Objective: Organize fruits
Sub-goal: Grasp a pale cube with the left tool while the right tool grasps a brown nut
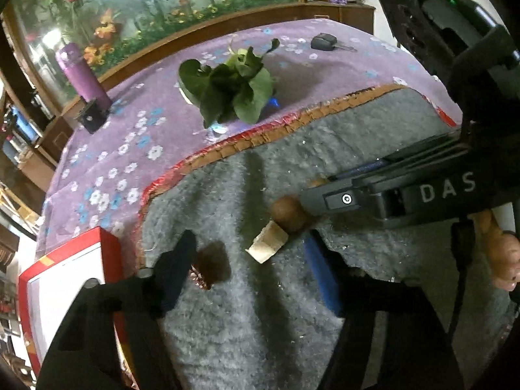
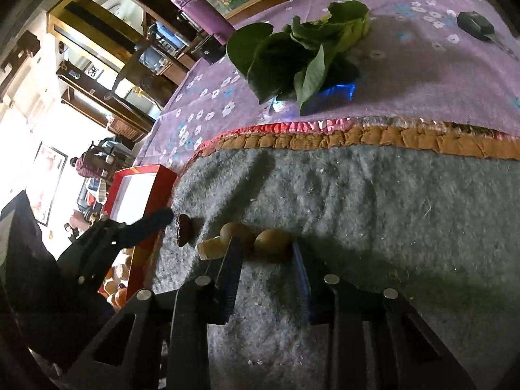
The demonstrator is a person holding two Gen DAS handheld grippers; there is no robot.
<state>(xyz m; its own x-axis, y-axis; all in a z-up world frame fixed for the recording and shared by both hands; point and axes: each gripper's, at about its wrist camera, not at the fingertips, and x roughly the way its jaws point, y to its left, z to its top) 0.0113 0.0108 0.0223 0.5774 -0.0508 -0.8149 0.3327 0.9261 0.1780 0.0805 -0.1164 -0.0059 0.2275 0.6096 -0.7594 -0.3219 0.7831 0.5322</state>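
Two round brown fruits lie on the grey felt mat point(image 2: 373, 201). One fruit point(image 2: 271, 241) sits between the tips of my right gripper point(image 2: 266, 253), whose jaws stand apart around it. The other fruit point(image 2: 234, 232) lies just left of it, beside a pale cut piece point(image 2: 211, 247). In the left wrist view one brown fruit point(image 1: 287, 213) shows by the right gripper's tip, with the pale piece point(image 1: 268, 245) beside it. My left gripper point(image 1: 250, 261) is open; a dark brown date-like fruit point(image 1: 213, 265) lies by its left finger point(image 1: 177, 260).
A red and white box point(image 1: 65, 276) stands at the mat's left edge, with orange fruits point(image 2: 118, 294) below it. On the purple flowered cloth point(image 1: 130, 149) behind lie leafy greens point(image 1: 227, 87), a purple bottle point(image 1: 83, 74) and a car key point(image 1: 325, 43).
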